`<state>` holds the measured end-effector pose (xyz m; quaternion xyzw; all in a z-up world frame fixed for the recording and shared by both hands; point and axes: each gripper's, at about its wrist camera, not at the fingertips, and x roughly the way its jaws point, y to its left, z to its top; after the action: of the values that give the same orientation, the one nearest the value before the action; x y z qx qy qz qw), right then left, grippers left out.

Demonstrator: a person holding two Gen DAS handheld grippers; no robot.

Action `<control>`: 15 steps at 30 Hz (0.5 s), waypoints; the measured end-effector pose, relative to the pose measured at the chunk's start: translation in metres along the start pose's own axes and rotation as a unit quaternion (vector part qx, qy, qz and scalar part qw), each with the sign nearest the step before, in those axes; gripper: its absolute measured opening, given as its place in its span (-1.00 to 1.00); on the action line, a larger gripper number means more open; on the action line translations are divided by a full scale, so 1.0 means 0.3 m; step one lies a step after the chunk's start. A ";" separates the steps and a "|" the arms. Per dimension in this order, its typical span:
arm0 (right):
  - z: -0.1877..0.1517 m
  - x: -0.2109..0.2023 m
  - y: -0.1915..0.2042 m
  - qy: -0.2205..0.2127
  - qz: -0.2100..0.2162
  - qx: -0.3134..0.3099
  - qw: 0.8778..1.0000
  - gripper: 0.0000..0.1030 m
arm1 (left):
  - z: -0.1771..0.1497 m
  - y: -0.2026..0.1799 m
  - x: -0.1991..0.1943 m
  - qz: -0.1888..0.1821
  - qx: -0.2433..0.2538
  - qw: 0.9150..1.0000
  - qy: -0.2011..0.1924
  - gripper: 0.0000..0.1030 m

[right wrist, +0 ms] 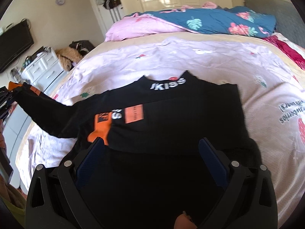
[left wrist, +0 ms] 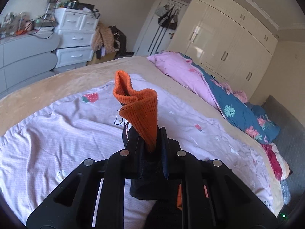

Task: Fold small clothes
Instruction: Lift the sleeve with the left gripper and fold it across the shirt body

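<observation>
A small black sweater [right wrist: 171,114] with orange patches and white lettering lies on the bed, one sleeve folded across its front. Its other sleeve [right wrist: 47,110] stretches out to the left and is lifted. My left gripper [left wrist: 152,139] is shut on that sleeve's orange knit cuff [left wrist: 139,106], which sticks up above the fingers; the left gripper also shows at the left edge of the right wrist view [right wrist: 7,95]. My right gripper [right wrist: 152,148] is open, its blue-padded fingers [right wrist: 213,156] spread over the sweater's lower body, holding nothing.
A pale pink strawberry-print sheet [left wrist: 57,133] covers the beige bed [left wrist: 57,80]. A pink and blue floral quilt [left wrist: 219,87] is bunched at the far side. White drawers [left wrist: 76,38] and wardrobes [left wrist: 228,38] stand along the walls.
</observation>
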<state>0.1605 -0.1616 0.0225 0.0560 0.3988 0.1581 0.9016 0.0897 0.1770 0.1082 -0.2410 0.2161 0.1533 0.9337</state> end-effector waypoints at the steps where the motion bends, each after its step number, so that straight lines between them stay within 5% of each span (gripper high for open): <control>1: -0.001 -0.008 -0.022 -0.003 -0.001 0.006 1.000 0.91 | 0.000 -0.025 0.002 -0.005 0.006 1.000 0.001 -0.84; 15: -0.006 -0.113 -0.284 -0.038 -0.009 0.100 0.994 0.91 | -0.093 -0.406 0.026 -0.093 0.097 0.991 0.025 -0.85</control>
<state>0.1581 -0.2531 0.0256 0.1483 0.3781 0.1074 0.9075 0.1347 0.0620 0.1291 -0.1725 0.2300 0.0380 0.9570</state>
